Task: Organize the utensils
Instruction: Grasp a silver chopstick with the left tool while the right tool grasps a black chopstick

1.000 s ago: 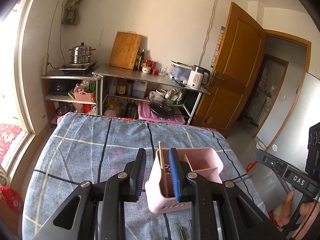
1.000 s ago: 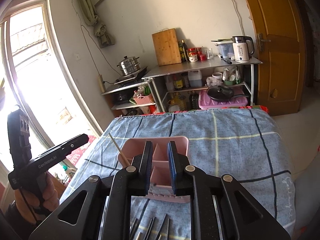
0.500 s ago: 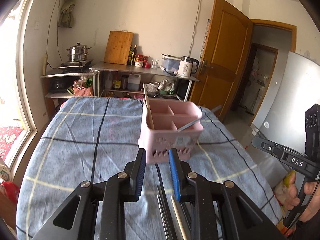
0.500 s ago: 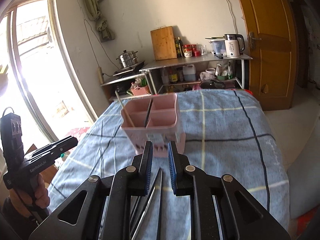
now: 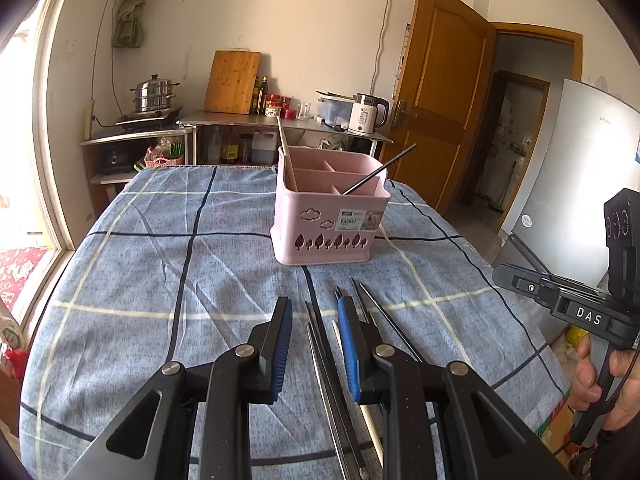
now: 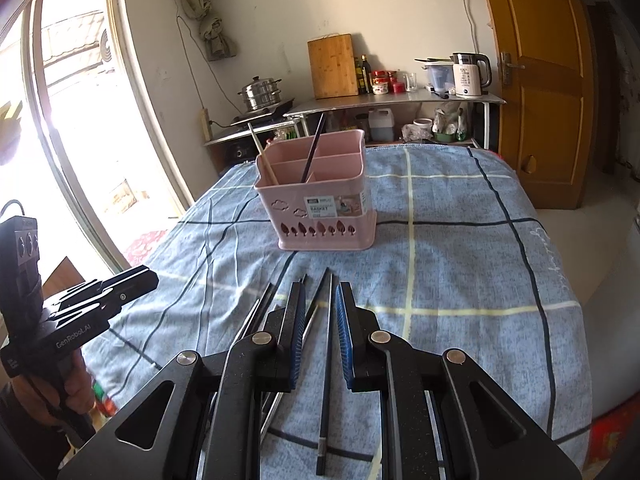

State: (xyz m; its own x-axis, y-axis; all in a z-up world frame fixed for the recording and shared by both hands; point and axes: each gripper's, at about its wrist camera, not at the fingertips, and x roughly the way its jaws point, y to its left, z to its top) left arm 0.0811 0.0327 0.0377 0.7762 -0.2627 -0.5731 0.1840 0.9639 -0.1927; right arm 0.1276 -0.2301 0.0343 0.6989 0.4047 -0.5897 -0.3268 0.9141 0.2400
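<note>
A pink utensil basket (image 5: 330, 220) stands upright on the blue checked tablecloth (image 5: 160, 264), at twelve o'clock from both grippers and well apart from them. A wooden chopstick (image 5: 286, 156) leans in its left compartment; a black chopstick (image 5: 380, 174) slants out toward two o'clock. Loose chopsticks (image 6: 325, 360) lie on the cloth under the grippers. The left gripper (image 5: 314, 344) and the right gripper (image 6: 318, 336) each hang over them with jaws parted a little, grasping nothing.
</note>
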